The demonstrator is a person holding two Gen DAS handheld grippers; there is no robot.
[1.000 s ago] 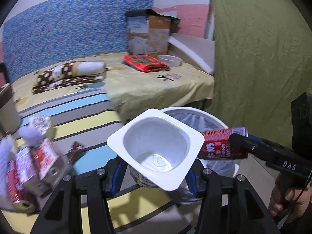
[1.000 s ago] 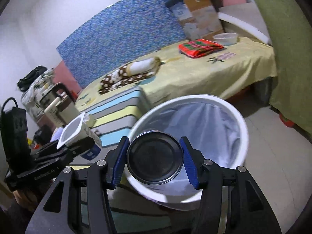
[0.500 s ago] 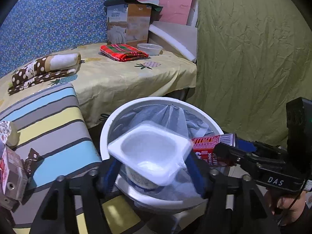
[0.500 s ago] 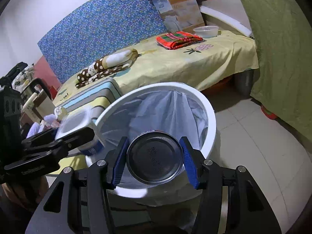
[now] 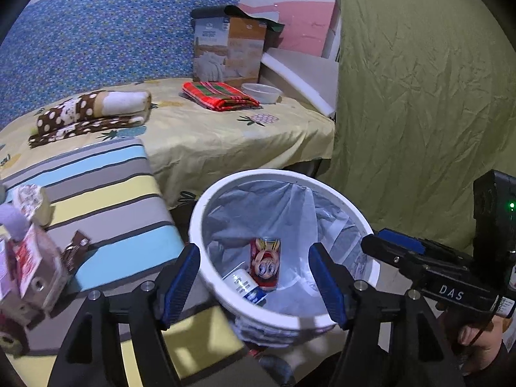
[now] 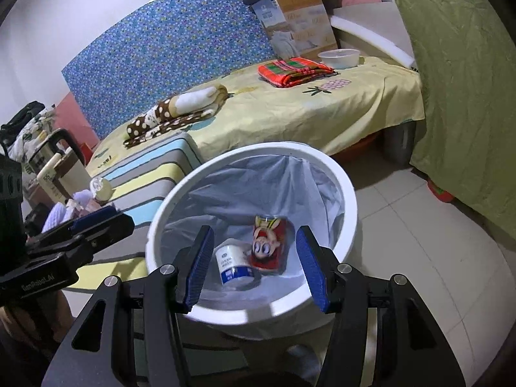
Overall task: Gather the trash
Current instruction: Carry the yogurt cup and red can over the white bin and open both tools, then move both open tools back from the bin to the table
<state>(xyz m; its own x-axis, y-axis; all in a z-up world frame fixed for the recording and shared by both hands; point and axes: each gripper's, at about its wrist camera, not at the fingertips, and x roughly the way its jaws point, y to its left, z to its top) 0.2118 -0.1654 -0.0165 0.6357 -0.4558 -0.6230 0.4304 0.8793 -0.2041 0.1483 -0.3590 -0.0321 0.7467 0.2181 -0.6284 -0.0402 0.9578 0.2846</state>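
Can (image 6: 269,244) and cup (image 6: 233,266) in bin (image 6: 258,314) below | both jaws apart, empty; left opening

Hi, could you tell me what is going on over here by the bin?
A person is collecting trash with a hand-held gripper in each hand. Both the left hand-held gripper and the right hand-held gripper hover over the white lined bin, and nothing is between the fingers of either; the left one's jaws are opening. A red can and a white cup lie at the bottom. More wrappers and cartons wait on the striped cushion.
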